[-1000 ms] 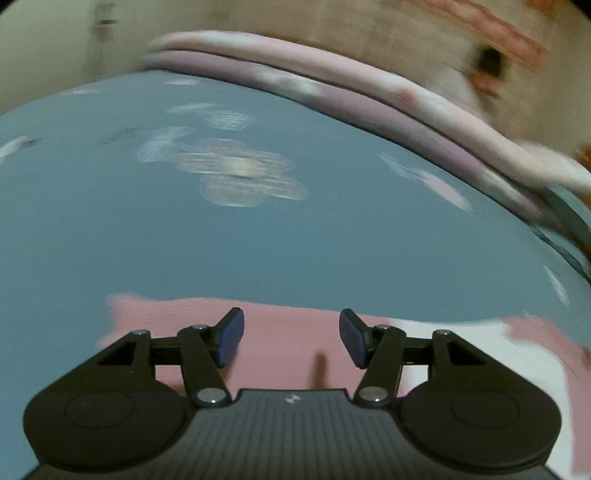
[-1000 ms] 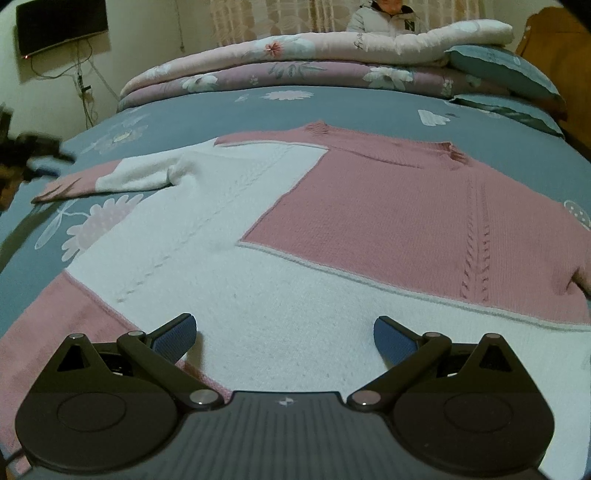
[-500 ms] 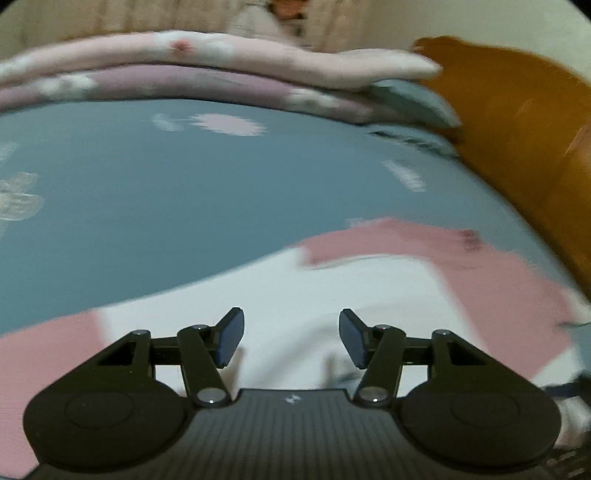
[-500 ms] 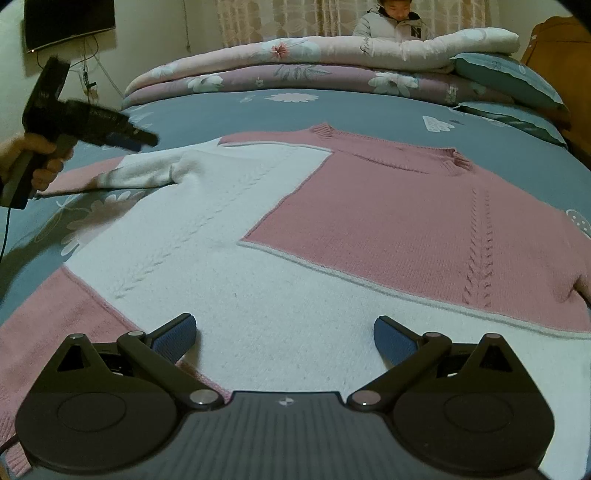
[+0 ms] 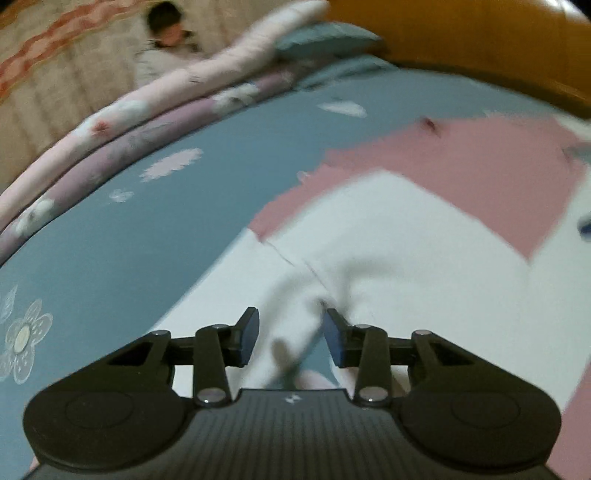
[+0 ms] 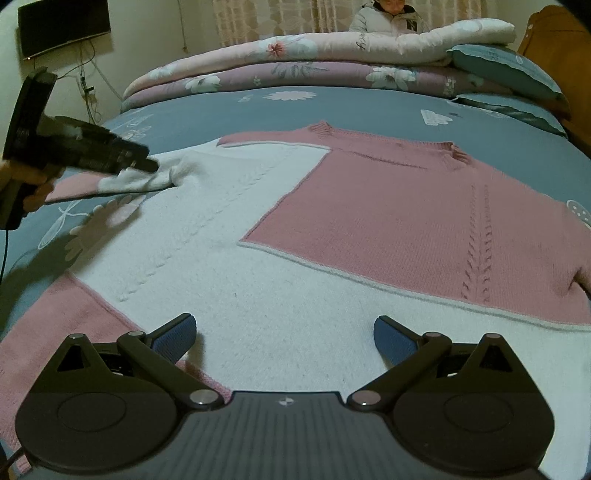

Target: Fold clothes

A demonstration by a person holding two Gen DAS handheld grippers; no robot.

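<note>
Sweater [image 6: 295, 236], pink and white knit, is laid flat on the blue floral bedspread [image 6: 369, 107], filling the middle of the right wrist view. At lower centre the right gripper [image 6: 284, 338] is held just over the white hem panel, jaws wide apart, nothing between them. At the left edge the left gripper [image 6: 149, 166] is seen at the bunched white sleeve [image 6: 147, 181]. Half a second ago it was poised above that sleeve; its jaws have just been closing, and in its own view [image 5: 291, 334] a ridge of white knit stands between the pads [image 5: 247, 332]. Firm pinch cannot be confirmed; blur. Judged: sleeve grasp under way, first fold not yet made. Beyond, stacked quilts [image 6: 295, 62] and a seated person [image 6: 388, 18] at upper frame.
</note>
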